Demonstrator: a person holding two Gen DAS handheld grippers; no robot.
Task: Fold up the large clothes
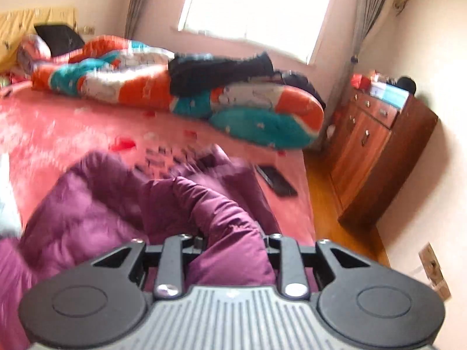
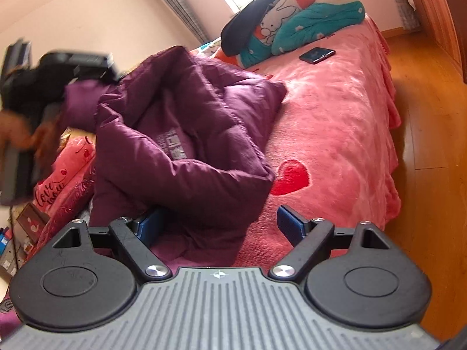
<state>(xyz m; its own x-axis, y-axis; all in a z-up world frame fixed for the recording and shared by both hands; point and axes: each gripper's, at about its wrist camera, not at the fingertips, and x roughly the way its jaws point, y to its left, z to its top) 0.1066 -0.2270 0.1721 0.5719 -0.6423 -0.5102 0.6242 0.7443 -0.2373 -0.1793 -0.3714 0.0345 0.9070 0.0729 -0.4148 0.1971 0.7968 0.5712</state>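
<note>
A purple quilted down jacket [image 1: 102, 204] lies bunched on the pink bed. My left gripper [image 1: 233, 242] is shut on a thick fold of it, possibly a sleeve, which bulges up between the finger arms and hides the pads. In the right wrist view the jacket [image 2: 181, 122] stands in a raised heap. There the left gripper [image 2: 78, 67] shows blurred at the upper left, holding purple cloth up. My right gripper [image 2: 219, 213] is open wide, low over the bed. Its left blue pad [image 2: 149, 224] sits against the jacket's near edge, and the right pad [image 2: 289, 221] is over bare bedspread.
The pink bedspread [image 2: 335, 116] has red hearts. A rolled orange, teal and white quilt [image 1: 175, 93] with a black garment [image 1: 219, 70] on it lies along the far side. A dark phone [image 2: 316, 54] rests near the bed's edge. A wooden cabinet [image 1: 376, 151] and wooden floor [image 2: 423, 145] are beyond.
</note>
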